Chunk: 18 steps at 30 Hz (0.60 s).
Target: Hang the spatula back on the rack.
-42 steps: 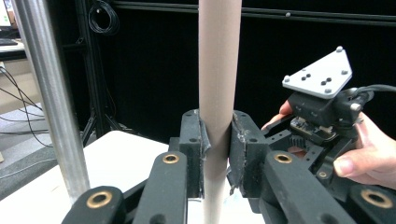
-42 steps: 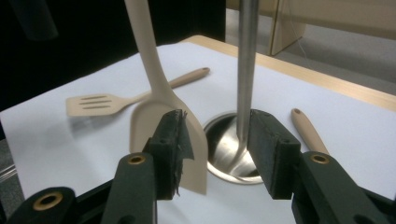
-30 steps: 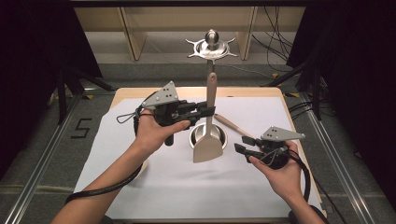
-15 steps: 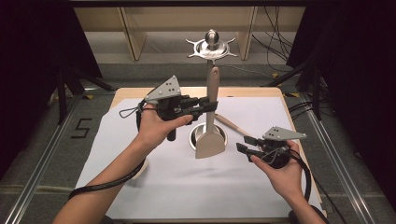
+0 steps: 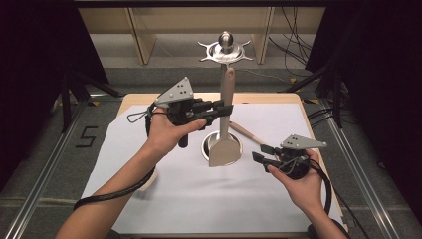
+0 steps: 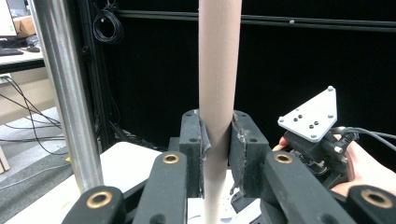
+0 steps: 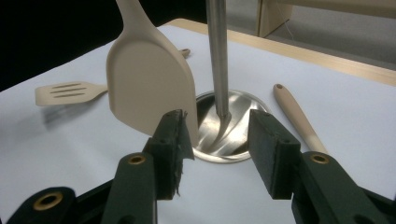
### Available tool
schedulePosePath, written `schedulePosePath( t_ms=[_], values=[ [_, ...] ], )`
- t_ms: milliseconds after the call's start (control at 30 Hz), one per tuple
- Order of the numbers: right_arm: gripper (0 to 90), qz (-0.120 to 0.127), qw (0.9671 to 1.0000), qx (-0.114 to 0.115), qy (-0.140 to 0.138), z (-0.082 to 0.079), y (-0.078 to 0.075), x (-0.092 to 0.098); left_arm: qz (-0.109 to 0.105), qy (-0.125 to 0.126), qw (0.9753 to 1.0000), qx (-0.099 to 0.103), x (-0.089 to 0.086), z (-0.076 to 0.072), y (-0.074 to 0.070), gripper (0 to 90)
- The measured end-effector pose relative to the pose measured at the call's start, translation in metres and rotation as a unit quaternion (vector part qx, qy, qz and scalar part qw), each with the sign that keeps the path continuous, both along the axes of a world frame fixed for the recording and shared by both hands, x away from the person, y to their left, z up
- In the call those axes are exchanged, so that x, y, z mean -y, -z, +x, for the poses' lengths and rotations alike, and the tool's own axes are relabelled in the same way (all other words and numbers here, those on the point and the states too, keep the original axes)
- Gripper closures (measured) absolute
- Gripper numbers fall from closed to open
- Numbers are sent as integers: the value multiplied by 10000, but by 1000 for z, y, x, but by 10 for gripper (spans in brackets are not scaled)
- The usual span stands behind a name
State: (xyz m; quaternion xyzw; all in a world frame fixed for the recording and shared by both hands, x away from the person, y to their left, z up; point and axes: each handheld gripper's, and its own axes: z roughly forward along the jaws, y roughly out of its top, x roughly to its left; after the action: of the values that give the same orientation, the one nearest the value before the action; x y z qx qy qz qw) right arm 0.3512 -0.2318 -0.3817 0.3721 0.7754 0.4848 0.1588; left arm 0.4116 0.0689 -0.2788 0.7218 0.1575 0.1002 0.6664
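Beige and upright, the spatula (image 5: 225, 134) is hanging blade-down in the left gripper (image 5: 219, 108), clamped at mid-handle beside the steel stand (image 5: 227, 50), its top seemingly just under the hooks, while the right gripper (image 5: 263, 154) is waiting open nearby.

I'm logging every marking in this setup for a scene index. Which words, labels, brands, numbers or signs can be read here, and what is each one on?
"5": a dark digit on the grey floor left of the table, high view.
No readable print on the spatula, the metal stand, the left gripper or the right gripper.
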Motion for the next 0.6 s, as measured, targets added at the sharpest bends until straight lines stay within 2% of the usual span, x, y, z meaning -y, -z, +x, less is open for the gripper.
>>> schedulePosePath(
  t_ms=[33, 100, 433, 467, 533, 600],
  values=[
    [568, 106, 9998, -138, 85, -2, -1, -2, -7, 1, 10000, -7, 0, 0, 0, 760],
    [568, 55, 10000, -33, 43, 0, 0, -1, -9, 6, 10000, -14, 0, 1, -1, 759],
    [568, 55, 10000, -24, 38, 0, 0, -1, -38, -15, 10000, -74, -1, 6, -1, 760],
    [568, 133, 9997, -166, 94, -2, 0, -2, -47, -11, 10000, -74, -1, 6, 0, 760],
    [568, 36, 10000, -3, -34, 1, 1, -1, -52, -12, 9999, -103, -2, 7, 0, 759],
    [567, 22, 10000, 13, -45, 1, 1, 0, -65, -14, 9999, -117, -2, 8, 1, 760]
  ],
)
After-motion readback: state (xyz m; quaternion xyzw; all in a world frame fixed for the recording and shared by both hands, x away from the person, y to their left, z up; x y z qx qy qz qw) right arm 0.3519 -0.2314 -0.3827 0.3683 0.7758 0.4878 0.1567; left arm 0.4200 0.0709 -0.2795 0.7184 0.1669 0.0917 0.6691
